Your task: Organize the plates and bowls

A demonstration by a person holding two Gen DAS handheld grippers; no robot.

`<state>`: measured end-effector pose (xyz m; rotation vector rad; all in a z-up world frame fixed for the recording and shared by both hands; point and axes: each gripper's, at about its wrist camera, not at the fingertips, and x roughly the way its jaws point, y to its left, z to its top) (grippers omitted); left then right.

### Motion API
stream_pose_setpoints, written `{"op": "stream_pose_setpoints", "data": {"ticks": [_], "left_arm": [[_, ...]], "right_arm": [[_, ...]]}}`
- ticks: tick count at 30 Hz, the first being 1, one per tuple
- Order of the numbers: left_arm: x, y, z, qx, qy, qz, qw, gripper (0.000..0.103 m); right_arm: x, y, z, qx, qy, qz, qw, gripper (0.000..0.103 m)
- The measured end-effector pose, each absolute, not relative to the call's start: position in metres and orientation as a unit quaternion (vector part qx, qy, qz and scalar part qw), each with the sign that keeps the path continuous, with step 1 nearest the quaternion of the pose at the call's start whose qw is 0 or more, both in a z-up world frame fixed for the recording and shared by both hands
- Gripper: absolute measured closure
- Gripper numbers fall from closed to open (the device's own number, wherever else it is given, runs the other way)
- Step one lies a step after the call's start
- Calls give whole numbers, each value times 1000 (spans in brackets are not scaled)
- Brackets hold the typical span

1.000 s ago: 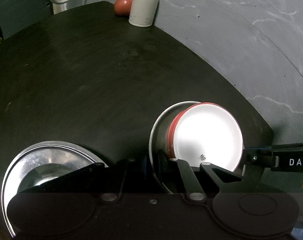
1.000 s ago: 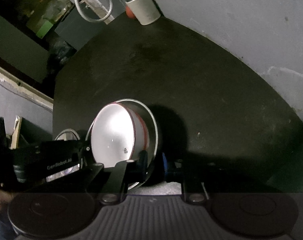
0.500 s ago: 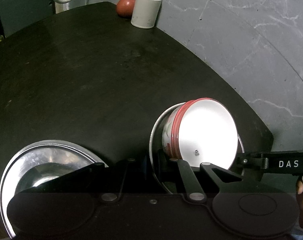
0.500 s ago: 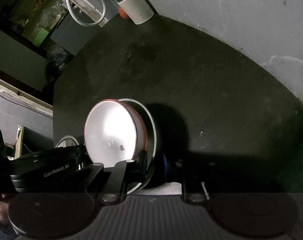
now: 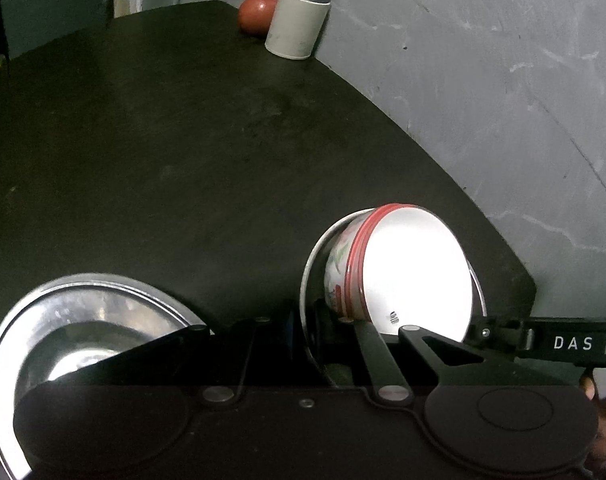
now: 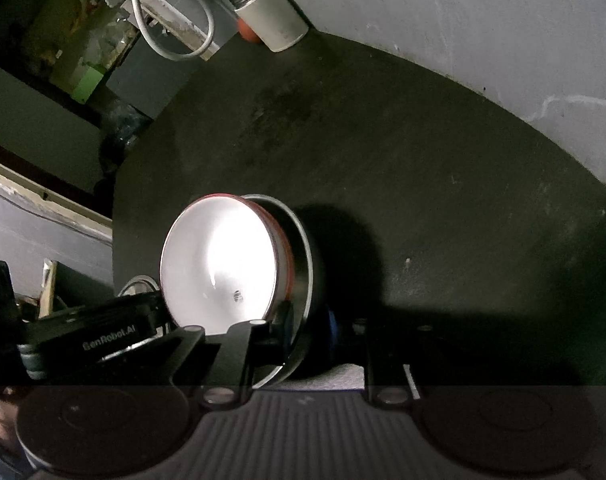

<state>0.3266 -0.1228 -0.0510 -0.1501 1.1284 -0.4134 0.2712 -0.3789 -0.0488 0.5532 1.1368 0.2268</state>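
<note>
A white bowl [image 5: 415, 268] with a red rim and a flowered side sits nested in a steel dish [image 5: 315, 264], and the pair is tipped up on edge above the dark table [image 5: 183, 160]. My left gripper [image 5: 305, 322] is shut on the steel dish's rim from below. In the right wrist view the same white bowl [image 6: 219, 264] and steel dish [image 6: 303, 248] show from the other side, with my right gripper [image 6: 299, 326] shut on the steel rim. A second steel plate [image 5: 83, 320] lies flat on the table to the left, partly hidden by my left fingers.
At the table's far corner stand a white canister [image 5: 297, 24] with a steel mouth and a red ball [image 5: 257, 14]. A grey wall [image 5: 503, 80] runs close along the right edge. A white cable loop [image 6: 175, 28] hangs beyond the table.
The tipped pair has turned a little, so more of the white bowl's flowered side shows in the left wrist view. Both grips are unchanged.
</note>
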Motion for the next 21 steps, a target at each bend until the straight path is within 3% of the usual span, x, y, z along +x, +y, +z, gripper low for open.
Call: {"op": "stream_pose_setpoints", "data": {"ticks": [21], "left_arm": [[324, -88, -3, -87, 486, -172, 852, 97]], "right_arm": [[269, -354, -11, 234, 487, 131, 831, 83]]}}
